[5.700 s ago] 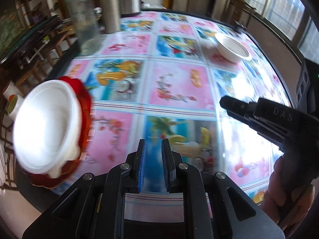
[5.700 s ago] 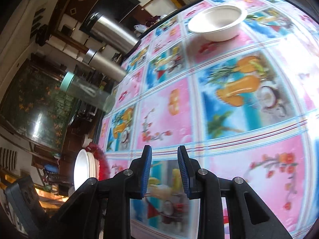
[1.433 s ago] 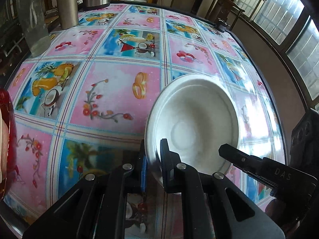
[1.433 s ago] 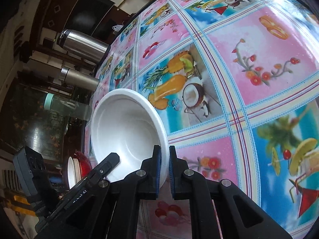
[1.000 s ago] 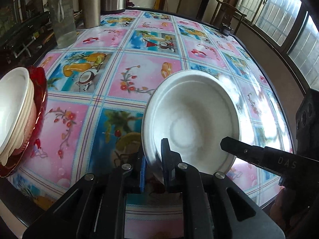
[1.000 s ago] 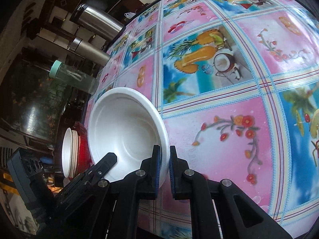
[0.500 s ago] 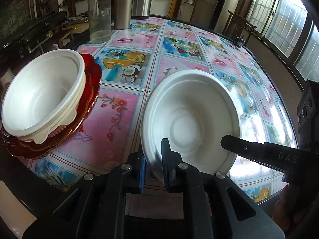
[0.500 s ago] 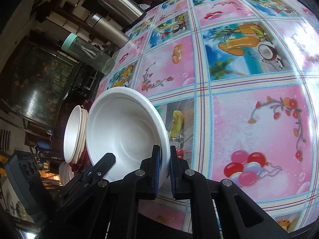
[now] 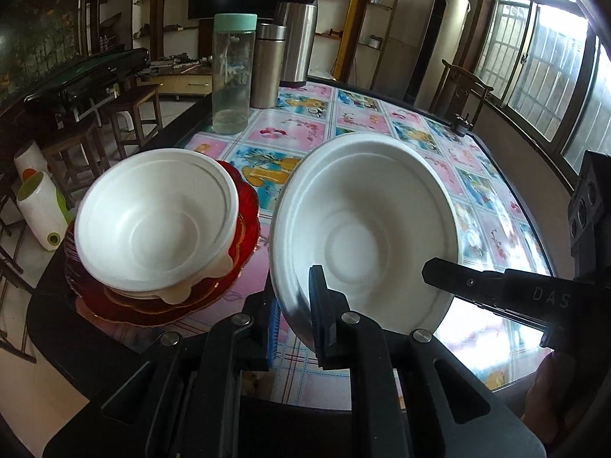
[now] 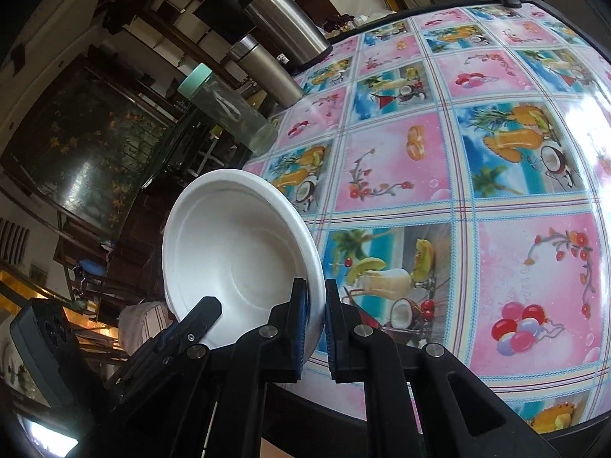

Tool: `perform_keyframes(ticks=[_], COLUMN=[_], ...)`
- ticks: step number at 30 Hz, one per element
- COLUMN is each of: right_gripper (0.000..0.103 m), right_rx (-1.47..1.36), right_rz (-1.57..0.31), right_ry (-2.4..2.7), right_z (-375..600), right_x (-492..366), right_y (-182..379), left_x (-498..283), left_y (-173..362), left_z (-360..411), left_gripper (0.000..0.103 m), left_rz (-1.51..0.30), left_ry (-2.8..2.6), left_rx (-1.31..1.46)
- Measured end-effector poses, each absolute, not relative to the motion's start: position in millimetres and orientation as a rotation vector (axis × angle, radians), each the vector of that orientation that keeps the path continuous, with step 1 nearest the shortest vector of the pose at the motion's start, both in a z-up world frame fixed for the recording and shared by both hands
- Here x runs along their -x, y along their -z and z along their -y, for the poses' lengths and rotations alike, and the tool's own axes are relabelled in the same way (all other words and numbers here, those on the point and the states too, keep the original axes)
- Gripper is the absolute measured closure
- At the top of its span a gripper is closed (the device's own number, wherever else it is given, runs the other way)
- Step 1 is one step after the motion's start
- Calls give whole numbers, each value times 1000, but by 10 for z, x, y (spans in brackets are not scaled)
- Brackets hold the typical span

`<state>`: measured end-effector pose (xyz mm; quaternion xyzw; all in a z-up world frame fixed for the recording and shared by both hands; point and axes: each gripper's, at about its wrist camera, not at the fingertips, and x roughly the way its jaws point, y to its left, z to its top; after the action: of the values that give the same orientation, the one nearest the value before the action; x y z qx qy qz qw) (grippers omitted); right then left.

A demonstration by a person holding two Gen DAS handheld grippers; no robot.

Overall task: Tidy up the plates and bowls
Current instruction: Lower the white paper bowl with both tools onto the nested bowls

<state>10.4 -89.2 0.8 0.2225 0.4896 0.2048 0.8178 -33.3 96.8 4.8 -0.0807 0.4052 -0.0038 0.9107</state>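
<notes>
The white bowl [image 9: 366, 229] has travelled across from the far side of the table [image 10: 496, 191], where it sat alone seconds ago, and now hangs tilted above the near edge. Both tongs have it: the left tongs [image 9: 296, 315] are pinched shut on the near rim, one finger inside the bowl and one outside, and the right tongs [image 10: 313, 320] are clamped on the rim at the bowl's right side. Just left of the left tongs, apart from the carried bowl, the stack of white bowls [image 9: 156, 221] sits on the red plate [image 9: 244, 210]. Further out stand a clear bottle [image 9: 233, 72] with a mint lid, a steel tumbler [image 9: 269, 65] and a steel flask [image 9: 298, 38].
</notes>
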Motion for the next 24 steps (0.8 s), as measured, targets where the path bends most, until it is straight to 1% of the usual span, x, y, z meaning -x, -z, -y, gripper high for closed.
perform_keyframes(ticks=[9, 24], right_gripper=[94, 92], right_rx=[-431, -370], right_rz=[-1021, -1087], right_ry=[-521, -589], right_z=[327, -503], right_x=[-221, -486], right_y=[-200, 4], left_x=[399, 322], left_y=[-238, -68], left_z=[-1395, -2044], left_gripper=[90, 90], left_rz=[-774, -800], left_ry=[-87, -226], left_rx=[192, 254])
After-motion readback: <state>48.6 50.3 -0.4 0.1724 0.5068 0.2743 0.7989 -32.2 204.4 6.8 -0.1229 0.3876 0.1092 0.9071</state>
